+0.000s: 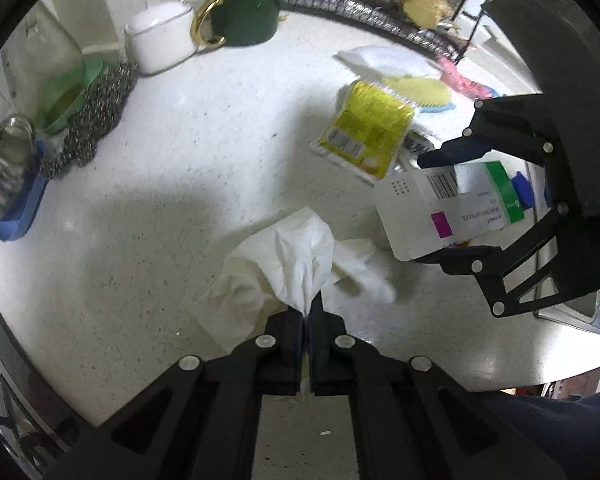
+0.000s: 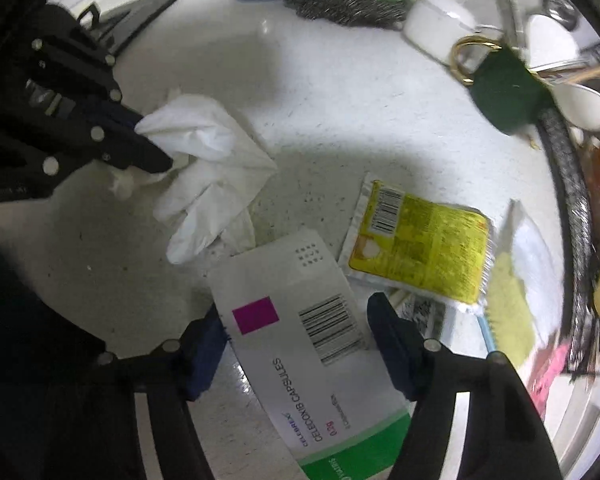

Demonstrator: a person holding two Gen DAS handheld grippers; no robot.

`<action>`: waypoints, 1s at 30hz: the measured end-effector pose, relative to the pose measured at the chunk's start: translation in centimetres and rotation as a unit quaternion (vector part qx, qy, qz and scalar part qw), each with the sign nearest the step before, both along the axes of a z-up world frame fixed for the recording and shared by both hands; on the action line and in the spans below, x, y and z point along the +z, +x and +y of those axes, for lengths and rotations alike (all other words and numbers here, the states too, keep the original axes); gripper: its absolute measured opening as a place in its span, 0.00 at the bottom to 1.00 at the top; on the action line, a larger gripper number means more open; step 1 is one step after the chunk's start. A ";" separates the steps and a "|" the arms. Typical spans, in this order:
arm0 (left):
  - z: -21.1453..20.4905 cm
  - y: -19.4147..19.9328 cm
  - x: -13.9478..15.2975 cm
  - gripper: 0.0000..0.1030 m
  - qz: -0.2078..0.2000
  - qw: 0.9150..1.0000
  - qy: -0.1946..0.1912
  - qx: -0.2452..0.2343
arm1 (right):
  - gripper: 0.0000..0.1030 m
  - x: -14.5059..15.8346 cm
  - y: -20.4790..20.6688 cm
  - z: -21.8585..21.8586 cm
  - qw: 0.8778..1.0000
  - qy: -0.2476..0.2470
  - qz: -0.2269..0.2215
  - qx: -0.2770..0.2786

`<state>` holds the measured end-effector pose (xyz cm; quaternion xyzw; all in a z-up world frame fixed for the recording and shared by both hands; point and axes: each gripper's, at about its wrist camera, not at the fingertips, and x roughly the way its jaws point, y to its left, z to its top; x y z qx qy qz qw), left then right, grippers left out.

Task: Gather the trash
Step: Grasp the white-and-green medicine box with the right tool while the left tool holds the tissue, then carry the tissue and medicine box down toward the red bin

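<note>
My left gripper is shut on a crumpled white tissue on the speckled white counter; it also shows in the right wrist view, pinching the tissue. My right gripper holds a white medicine box with a magenta square, barcode and green stripe between its fingers. In the left wrist view the right gripper grips the same box. A yellow snack wrapper lies flat behind the box and also shows in the right wrist view.
A green mug with gold handle, a white lidded pot, a metal scourer and a blue dish stand along the back and left. A wire rack, white and yellow brushes lie at right.
</note>
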<state>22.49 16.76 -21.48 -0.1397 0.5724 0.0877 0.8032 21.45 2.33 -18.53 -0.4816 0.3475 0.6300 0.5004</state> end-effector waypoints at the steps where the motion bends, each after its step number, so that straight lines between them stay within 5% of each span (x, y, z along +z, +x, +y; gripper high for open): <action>1: -0.2 0.1 0.3 0.01 -0.004 1.000 0.002 -0.002 | 0.64 0.5 0.1 -0.5 1.000 0.008 0.006 -0.013; 11: -4.3 0.3 4.4 0.01 -0.049 0.997 0.023 -0.057 | 0.61 5.4 -0.1 -7.1 0.984 0.089 0.013 -0.157; 20: -10.4 -1.7 8.7 0.01 -0.094 0.989 0.055 -0.100 | 0.60 10.7 0.7 -15.1 0.952 0.149 0.021 -0.265; 30: -19.2 -6.5 11.6 0.01 -0.123 0.980 0.077 -0.139 | 0.60 12.5 -2.6 -21.5 0.921 0.186 0.029 -0.340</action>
